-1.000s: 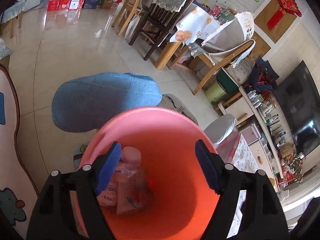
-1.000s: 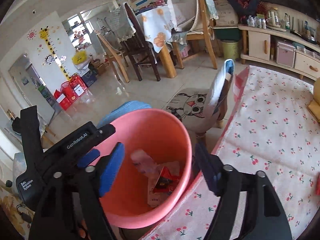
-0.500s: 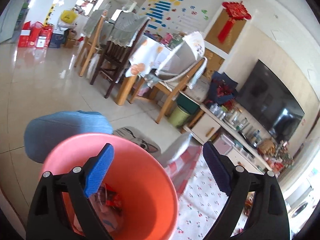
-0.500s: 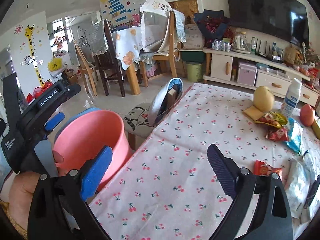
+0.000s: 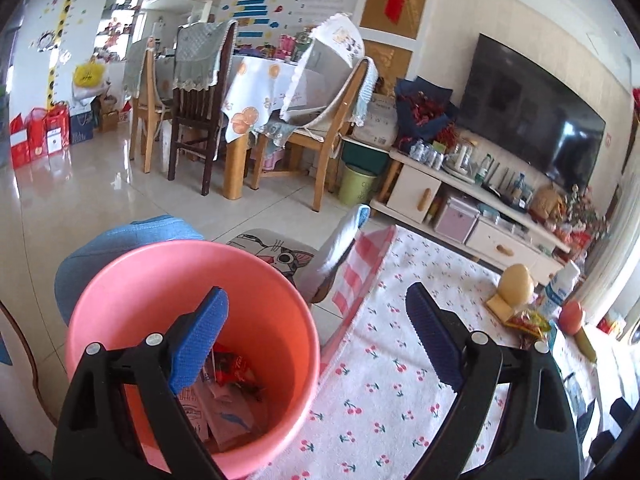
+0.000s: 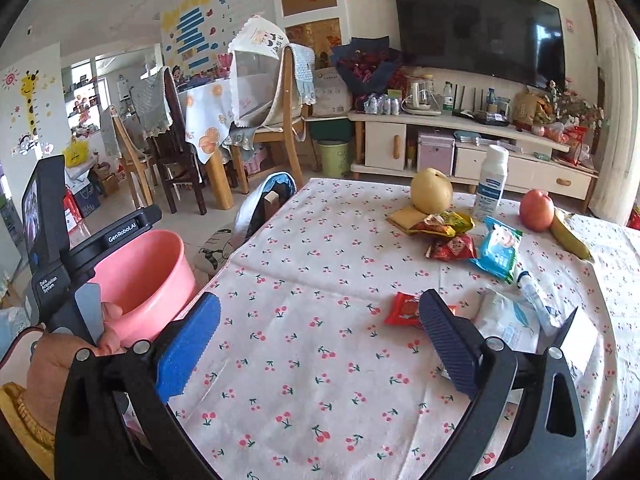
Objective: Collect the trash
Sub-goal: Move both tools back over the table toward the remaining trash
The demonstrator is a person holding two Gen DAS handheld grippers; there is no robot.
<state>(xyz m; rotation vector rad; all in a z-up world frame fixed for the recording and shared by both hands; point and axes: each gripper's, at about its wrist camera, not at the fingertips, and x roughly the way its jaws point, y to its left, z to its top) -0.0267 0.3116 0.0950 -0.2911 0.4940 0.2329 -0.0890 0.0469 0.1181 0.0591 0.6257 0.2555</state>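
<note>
Left claw: jaws spread wide, nothing between the blue pads. It hangs over the pink bucket, which stands off the left edge of the tabletop.

Bucket contents: crumpled wrappers piled on the bottom, one red and shiny, the others pale with blue print. Wording not legible.

Right claw: jaws likewise wide apart and empty, held low over the cherry-print cloth of the tabletop.

Trash on the tabletop, right wrist view:
- small red wrapper, flat, just beyond the right-hand pad.
- white pouch with blue print, crumpled, to the right of the red wrapper.
- blue-and-white packet, lying flat further back.
- red snack bag and yellow-red snack bag, touching each other, beside the blue packet.

Other items at the far side: yellow pear just behind the snack bags, white bottle upright, red apple, banana just beside the apple.

The left hand is seen gripping the left tool's handle, next to the bucket.
</note>
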